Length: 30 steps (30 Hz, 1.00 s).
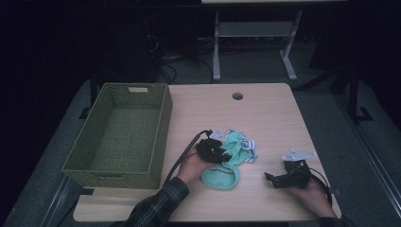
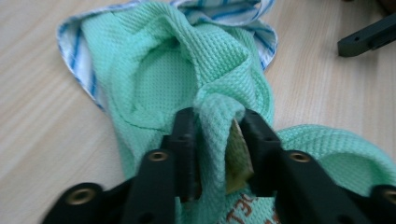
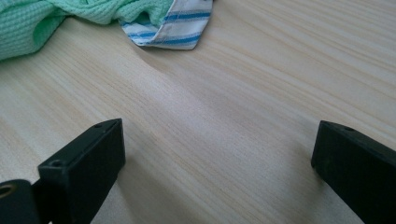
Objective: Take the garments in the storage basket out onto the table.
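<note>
- The green cloth (image 1: 222, 174) lies crumpled on the wooden table (image 1: 265, 118), toward the near edge, at about 6 o'clock from the round hole (image 1: 237, 96) in the tabletop.
- A white cloth with blue stripes (image 1: 249, 147) is bunched up against the green one, at its 1 o'clock.
- The left gripper (image 1: 222, 155) sits on the pile. In the left gripper view a raised fold of the green cloth (image 2: 215, 130) stands between its jaws, and both jaws touch that fold; how hard they pinch it I cannot tell.
- The right gripper (image 1: 270, 178) rests at 3 o'clock from the pile, apart from it, its jaws spread wide over bare wood.
- A green woven basket (image 1: 163, 123) stands at 9 o'clock from the pile.
</note>
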Motion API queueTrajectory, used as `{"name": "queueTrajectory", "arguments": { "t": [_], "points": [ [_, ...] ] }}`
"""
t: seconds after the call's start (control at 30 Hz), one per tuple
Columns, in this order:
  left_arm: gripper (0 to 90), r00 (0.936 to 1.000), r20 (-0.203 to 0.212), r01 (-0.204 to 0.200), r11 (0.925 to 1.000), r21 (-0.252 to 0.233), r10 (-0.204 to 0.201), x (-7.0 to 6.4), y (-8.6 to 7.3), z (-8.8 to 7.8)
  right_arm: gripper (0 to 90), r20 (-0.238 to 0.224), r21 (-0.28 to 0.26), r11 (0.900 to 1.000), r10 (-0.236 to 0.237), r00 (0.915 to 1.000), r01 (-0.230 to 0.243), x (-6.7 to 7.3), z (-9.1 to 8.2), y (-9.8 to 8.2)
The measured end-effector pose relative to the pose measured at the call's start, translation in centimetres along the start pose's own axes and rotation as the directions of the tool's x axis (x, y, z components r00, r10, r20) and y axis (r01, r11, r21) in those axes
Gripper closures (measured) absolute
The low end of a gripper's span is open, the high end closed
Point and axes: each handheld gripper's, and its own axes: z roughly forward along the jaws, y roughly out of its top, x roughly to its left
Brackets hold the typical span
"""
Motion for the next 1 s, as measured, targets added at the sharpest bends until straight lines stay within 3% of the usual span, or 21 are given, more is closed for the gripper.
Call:
{"name": "queueTrajectory", "arguments": {
  "t": [0.03, 0.2, 0.47, 0.5, 0.6, 0.63, 0.73, 0.9, 1.0],
  "points": [
    [58.3, 1.0, 0.001, 0.003, 0.9999, -0.013, -0.003, 0.0, 0.2, -0.6, 2.3, 0.0, 0.0, 1.0, 0.0, 1.0, 0.0, 0.0, 0.0, 0.0],
    [47.4, 0.9999, 0.011, -0.004, 0.9999, -0.014, 0.005, -0.5, 0.5, -2.3, 2.4, 0.001, -0.001, 1.0, -0.002, 1.0, 0.002, 0.0, 0.0, 0.0],
    [43.4, 0.9997, 0.019, 0.014, 0.9993, -0.035, -0.013, -1.3, 0.0, -4.5, 2.3, 0.003, -0.001, 1.0, -0.002, 1.0, 0.002, 0.0, 0.0, 0.0],
    [49.3, 0.9998, 0.011, 0.015, 0.9991, -0.039, -0.015, -1.5, -0.5, -5.0, 2.4, 0.003, -0.001, 1.0, -0.003, 1.0, 0.003, 0.0, 0.0, 0.0],
    [55.0, 0.9999, 0.007, 0.014, 0.9994, -0.032, -0.014, -1.6, -1.0, -5.4, 2.4, 0.003, -0.001, 1.0, -0.003, 1.0, 0.003, 0.0, 0.0, 0.0],
    [64.4, 0.9998, -0.005, 0.021, 0.9995, -0.025, -0.021, -1.8, -1.4, -5.6, 2.4, 0.003, -0.001, 1.0, -0.003, 1.0, 0.003, 0.0, 0.0, 0.0],
    [75.0, 0.9995, -0.006, 0.031, 0.9995, -0.007, -0.031, -1.8, -1.9, -5.8, 2.4, 0.003, -0.001, 1.0, -0.002, 1.0, 0.002, 0.0, 0.0, 0.0],
    [85.4, 0.9996, -0.003, 0.029, 0.9972, 0.069, -0.029, -2.3, -3.6, -6.2, 2.4, 0.003, -0.002, 1.0, -0.004, 1.0, 0.004, 0.0, 0.0, 0.0],
    [87.7, 0.9997, 0.004, 0.024, 0.996, 0.086, -0.024, -2.6, -4.0, -6.0, 2.3, 0.003, -0.002, 1.0, -0.004, 1.0, 0.004, 0.0, 0.0, 0.0]
  ]
}}
